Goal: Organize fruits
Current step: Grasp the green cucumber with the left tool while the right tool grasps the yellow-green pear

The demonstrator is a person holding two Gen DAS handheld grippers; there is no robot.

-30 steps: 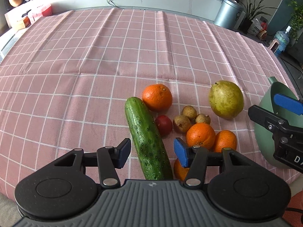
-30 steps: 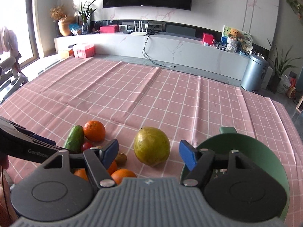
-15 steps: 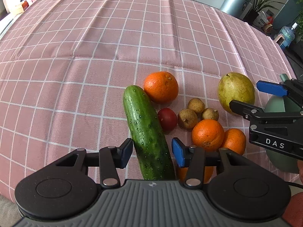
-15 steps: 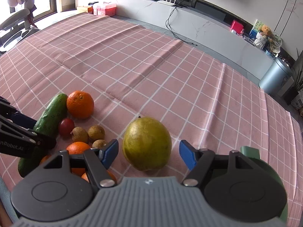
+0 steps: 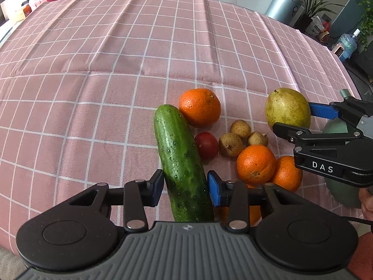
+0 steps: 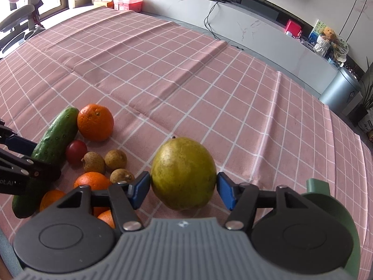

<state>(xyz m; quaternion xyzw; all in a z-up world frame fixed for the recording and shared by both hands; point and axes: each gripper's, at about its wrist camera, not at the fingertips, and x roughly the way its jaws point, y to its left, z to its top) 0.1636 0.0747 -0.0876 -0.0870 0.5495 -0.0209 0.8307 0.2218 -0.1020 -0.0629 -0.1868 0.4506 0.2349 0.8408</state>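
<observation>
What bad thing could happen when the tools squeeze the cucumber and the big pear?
The left tool straddles the cucumber near one end, so it may tip when lifted. That cucumber touches the red fruit and an orange, which may roll. The round pear could slip from the right tool.

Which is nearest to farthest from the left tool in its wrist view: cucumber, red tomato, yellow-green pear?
1. Long green cucumber: between the fingers of the left tool.
2. Small red tomato: just right of the cucumber, mid-pile.
3. Large yellow-green pear: far right, between the right tool's fingers.
</observation>
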